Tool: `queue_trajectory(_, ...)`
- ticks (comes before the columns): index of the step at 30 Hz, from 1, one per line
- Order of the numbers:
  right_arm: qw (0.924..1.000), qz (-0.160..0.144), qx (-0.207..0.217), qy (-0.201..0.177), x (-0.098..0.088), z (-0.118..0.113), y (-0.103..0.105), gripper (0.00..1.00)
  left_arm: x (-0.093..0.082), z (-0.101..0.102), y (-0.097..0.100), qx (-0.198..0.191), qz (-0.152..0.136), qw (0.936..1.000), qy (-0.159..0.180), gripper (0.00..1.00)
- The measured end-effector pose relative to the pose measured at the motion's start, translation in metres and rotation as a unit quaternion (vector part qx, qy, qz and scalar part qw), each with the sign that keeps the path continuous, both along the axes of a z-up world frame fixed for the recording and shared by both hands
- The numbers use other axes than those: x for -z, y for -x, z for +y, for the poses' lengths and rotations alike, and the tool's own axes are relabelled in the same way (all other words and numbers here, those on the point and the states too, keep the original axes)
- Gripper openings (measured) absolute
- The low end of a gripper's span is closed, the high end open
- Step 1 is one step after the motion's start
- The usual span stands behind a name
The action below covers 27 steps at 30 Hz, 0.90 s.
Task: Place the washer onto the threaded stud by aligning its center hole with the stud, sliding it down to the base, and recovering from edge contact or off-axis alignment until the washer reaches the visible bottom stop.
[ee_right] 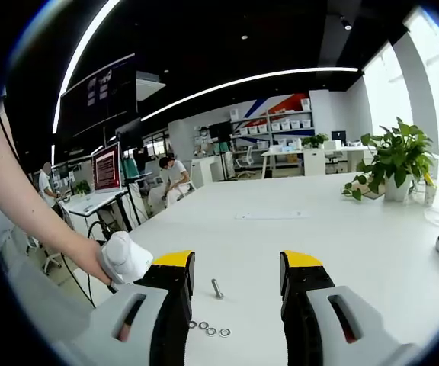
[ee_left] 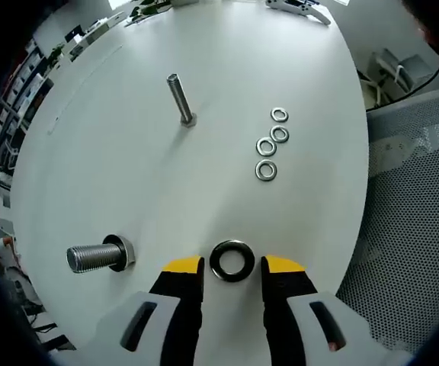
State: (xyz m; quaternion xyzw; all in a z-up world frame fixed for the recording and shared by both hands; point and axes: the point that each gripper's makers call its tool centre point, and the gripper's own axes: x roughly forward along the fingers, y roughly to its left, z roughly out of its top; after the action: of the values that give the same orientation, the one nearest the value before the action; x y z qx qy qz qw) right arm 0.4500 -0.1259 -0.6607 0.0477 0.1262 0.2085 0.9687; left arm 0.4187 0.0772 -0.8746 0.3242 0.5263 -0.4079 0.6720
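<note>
In the left gripper view, the left gripper (ee_left: pixel 232 268) is spread wide with a dark washer (ee_left: pixel 231 260) lying on the white table (ee_left: pixel 128 175) between its fingertips, ungrasped. A thick stud (ee_left: pixel 97 256) sits to its left; a thin bolt (ee_left: pixel 180 99) and four small washers (ee_left: pixel 270 142) lie ahead. The right gripper (ee_right: pixel 236 273) hangs released, holding nothing, above the table.

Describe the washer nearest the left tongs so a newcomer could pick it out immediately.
On the white round table, look just ahead of the left tongs with their yellow tips. The large dark metal ring washer lies flat between those tips. It is bigger and darker than the four small silver washers clustered farther away.
</note>
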Motion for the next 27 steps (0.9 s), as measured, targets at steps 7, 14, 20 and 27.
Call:
queue_trajectory(7, 1.0, 0.002, -0.004, -0.001, 0.0005, 0.0022, 0.0003, 0.47, 0.0004, -0.0005, 0.0, 0.011, 0.004, 0.9999, -0.01, 0.28)
queue_trajectory(14, 0.9999, 0.009, -0.004, -0.005, 0.0035, 0.002, -0.0003, 0.47, 0.0018, -0.0023, -0.0001, 0.023, 0.012, 0.9993, -0.025, 0.26)
queue_trajectory(20, 0.9999, 0.011, -0.008, -0.006, 0.0046, 0.0044, 0.0006, 0.47, 0.0016, -0.002, -0.0009, 0.024, 0.014, 0.9994, -0.021, 0.25)
queue_trajectory(27, 0.9998, 0.015, -0.012, -0.005, 0.007, 0.006, 0.0007, 0.47, 0.0009, -0.0027, -0.0007, 0.028, 0.019, 0.999, -0.029, 0.25)
